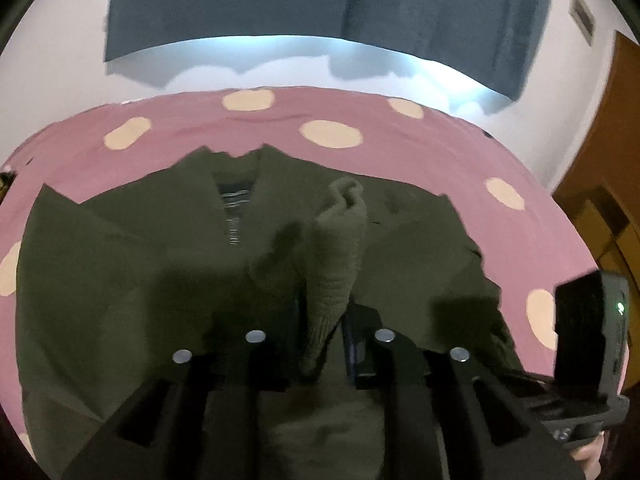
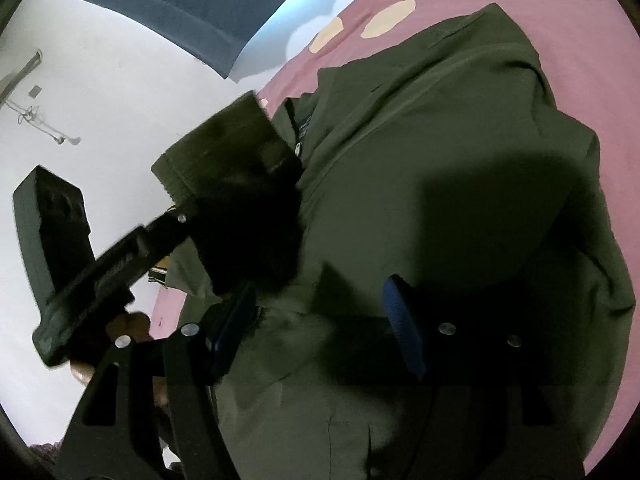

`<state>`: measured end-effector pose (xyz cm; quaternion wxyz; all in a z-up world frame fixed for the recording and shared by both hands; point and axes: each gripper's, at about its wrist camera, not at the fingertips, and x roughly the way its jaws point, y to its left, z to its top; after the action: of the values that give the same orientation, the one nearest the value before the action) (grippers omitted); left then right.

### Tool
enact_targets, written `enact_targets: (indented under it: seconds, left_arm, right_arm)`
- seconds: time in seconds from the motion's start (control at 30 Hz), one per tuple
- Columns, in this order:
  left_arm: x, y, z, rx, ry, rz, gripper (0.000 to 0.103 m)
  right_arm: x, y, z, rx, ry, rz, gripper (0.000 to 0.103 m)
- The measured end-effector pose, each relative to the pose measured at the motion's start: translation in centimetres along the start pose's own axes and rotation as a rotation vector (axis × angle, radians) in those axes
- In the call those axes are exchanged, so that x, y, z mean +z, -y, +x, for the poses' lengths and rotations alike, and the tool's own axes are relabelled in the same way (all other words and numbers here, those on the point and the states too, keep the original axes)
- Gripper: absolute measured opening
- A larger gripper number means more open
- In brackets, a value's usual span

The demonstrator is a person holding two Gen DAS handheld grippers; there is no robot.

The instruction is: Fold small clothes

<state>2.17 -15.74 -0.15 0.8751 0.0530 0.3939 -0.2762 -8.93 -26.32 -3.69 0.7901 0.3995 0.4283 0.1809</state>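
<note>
An olive green jacket lies spread on a pink bedspread with cream dots. My left gripper is shut on the jacket's ribbed cuff, which stands up between its fingers. In the right wrist view the jacket fills the middle, and the left gripper holds the ribbed cuff lifted at the left. My right gripper is open just above the jacket fabric, blue pads wide apart, nothing between them. The right gripper's body shows at the right edge of the left wrist view.
The bed ends at a white wall with a dark blue curtain above. A wooden door stands at the right. The person's hand shows under the left gripper.
</note>
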Motion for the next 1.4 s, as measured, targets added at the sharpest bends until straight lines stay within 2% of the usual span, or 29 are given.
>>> enact_targets:
  seconds: [0.03, 0.1, 0.2, 0.33, 0.47, 0.57, 0.63, 0.73, 0.83, 0.93, 1.0, 1.07, 1.1, 1.17, 1.3, 1.4]
  left_arm:
    - [-0.2, 0.5, -0.6, -0.028, 0.013, 0.018, 0.031]
    - [-0.4, 1.1, -1.7, -0.079, 0.038, 0.039, 0.050]
    - [-0.8, 0.9, -4.8, -0.144, 0.098, 0.028, 0.059]
    - [-1.2, -1.5, -8.1, -0.179, 0.163, -0.014, 0.062]
    - [-2.4, -5.9, -11.0, -0.126, 0.226, -0.069, 0.067]
    - [-3.8, -9.7, -11.6, -0.022, 0.241, -0.091, 0.067]
    - [-4.8, -12.5, -11.0, 0.071, 0.217, -0.115, 0.067]
    - [-6.3, -16.5, -9.8, 0.145, 0.150, -0.190, 0.067]
    - [-7.6, -19.5, -8.9, 0.180, 0.101, -0.250, 0.067]
    - [-8.5, -21.7, -8.0, 0.159, 0.055, -0.332, 0.067]
    - [-8.7, -22.5, -7.6, 0.144, 0.040, -0.372, 0.067]
    - [-8.9, -22.9, -7.4, 0.155, 0.034, -0.390, 0.067]
    - [-8.9, -23.0, -7.3, 0.160, 0.034, -0.394, 0.067]
    - [-9.1, -23.1, -7.2, 0.167, 0.031, -0.401, 0.069]
    - [-9.5, -23.7, -6.8, 0.171, 0.018, -0.424, 0.071]
    - [-9.7, -24.1, -6.7, 0.173, 0.012, -0.437, 0.071]
  right_arm:
    - [0.0, 0.0, 0.0, 0.001, 0.000, 0.000, 0.066]
    - [0.1, 0.2, 0.0, 0.013, -0.001, 0.009, 0.066]
    - [0.2, 0.8, -0.1, 0.048, 0.006, 0.045, 0.066]
    - [0.5, 1.5, -0.7, 0.092, 0.013, 0.092, 0.066]
    - [1.3, 1.6, -1.6, 0.120, 0.026, 0.127, 0.067]
    - [2.1, 1.6, -1.6, 0.077, 0.036, 0.137, 0.070]
    - [2.4, 1.6, -1.2, 0.028, 0.032, 0.135, 0.070]
    - [3.0, 1.4, 0.0, -0.036, 0.009, 0.133, 0.070]
    - [3.5, 1.0, 2.0, -0.094, -0.042, 0.119, 0.070]
    - [3.6, 0.8, 3.1, -0.097, -0.060, 0.119, 0.070]
    - [3.7, 0.6, 3.4, -0.116, -0.061, 0.113, 0.061]
    - [3.8, 0.1, 3.5, -0.189, -0.070, 0.079, 0.024]
    - [3.8, 0.0, 3.5, -0.194, -0.076, 0.066, 0.017]
    - [3.6, -0.6, 3.0, -0.171, -0.068, 0.049, 0.010]
    - [3.9, -2.5, 0.1, -0.138, 0.035, -0.012, 0.008]
    - [4.0, -2.0, -1.7, -0.184, 0.098, -0.022, 0.008]
